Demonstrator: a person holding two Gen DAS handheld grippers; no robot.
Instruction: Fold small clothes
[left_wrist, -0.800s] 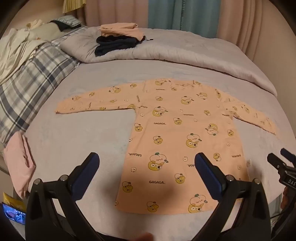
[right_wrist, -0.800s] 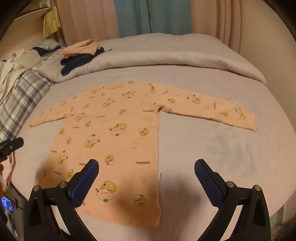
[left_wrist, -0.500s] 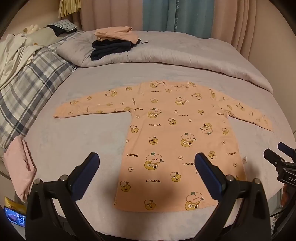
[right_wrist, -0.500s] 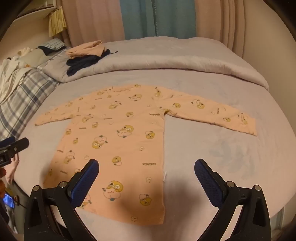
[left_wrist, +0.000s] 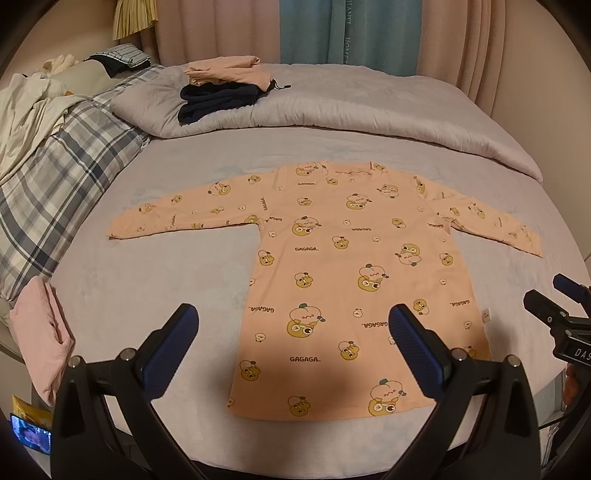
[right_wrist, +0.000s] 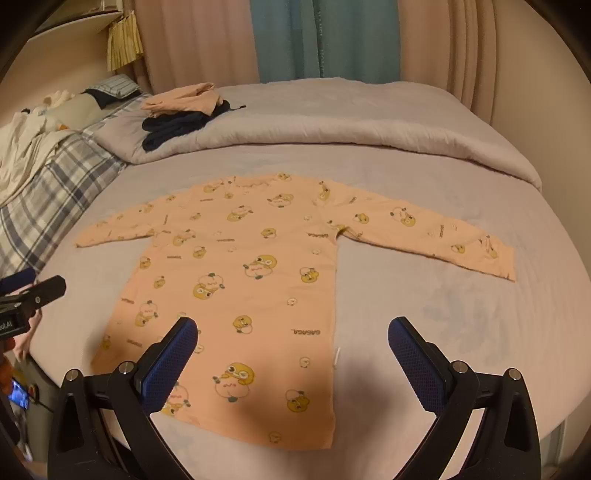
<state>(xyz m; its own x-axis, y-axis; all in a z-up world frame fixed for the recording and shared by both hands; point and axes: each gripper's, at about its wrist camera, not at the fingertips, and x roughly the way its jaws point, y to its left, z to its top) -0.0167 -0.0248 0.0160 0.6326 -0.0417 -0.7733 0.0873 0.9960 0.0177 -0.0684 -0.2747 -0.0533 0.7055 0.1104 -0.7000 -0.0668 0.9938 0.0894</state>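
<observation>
Both grippers hang spread wide and empty above the bed's near edge: your left gripper (left_wrist: 290, 330) over the hem, your right gripper (right_wrist: 291, 341) over the hem's right corner. Beyond them the peach shirt (left_wrist: 354, 280) lies flat on the bed (left_wrist: 147, 295), sleeves out sideways, collar toward the far edge. Start with one sleeve cuff (right_wrist: 498, 258); pinch only its edge, lift low, and lay it across the body without dragging the fabric.

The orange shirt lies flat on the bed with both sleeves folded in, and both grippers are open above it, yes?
Not quite: the sleeves of the orange shirt are spread out to the sides, not folded, as the left wrist view shows. The left gripper and right gripper are open.
</observation>
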